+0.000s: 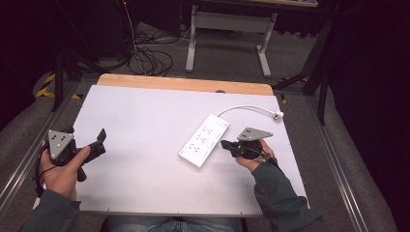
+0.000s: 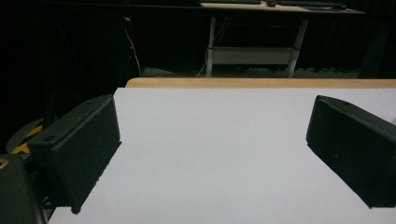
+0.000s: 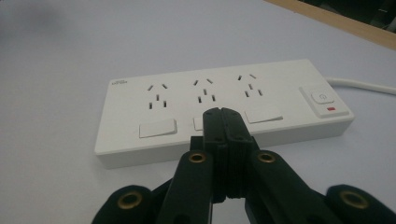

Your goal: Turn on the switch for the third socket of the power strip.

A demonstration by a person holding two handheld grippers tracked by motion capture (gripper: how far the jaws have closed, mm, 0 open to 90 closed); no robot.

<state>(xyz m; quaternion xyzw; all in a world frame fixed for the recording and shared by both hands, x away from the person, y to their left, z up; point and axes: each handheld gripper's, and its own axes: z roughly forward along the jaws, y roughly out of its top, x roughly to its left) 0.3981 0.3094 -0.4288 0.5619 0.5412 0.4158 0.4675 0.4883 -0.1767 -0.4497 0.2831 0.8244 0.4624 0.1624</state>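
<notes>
The white power strip [image 1: 203, 140] is lying flat on the white tabletop [image 1: 145, 145], right of centre, set at a slant: its switch end is pointing toward the far right corner and its other end toward the near edge. Its white cable [image 1: 249, 108] is running from the switch end toward the right edge and ending in a plug [image 1: 278, 115] lying close to that edge.

The right gripper [image 1: 227, 144] is sitting in the person's right hand [image 1: 256, 157] just beside the strip's right long side, pointing at it. In the right gripper view the fingers [image 3: 224, 122] are lying pressed together with nothing between them, their tips overlapping the strip's near edge by the middle rocker switch; whether the tips are touching the casing I cannot tell. That view is showing three socket groups, three white rocker switches along the near side, and a main switch [image 3: 323, 100] with a small red mark at the cable end.

The left gripper [image 1: 99, 140] is resting in the left hand [image 1: 63, 169] near the left edge of the tabletop, well apart from the strip. In the left gripper view its fingers [image 2: 81, 149] are standing wide apart over bare tabletop, holding nothing.
</notes>
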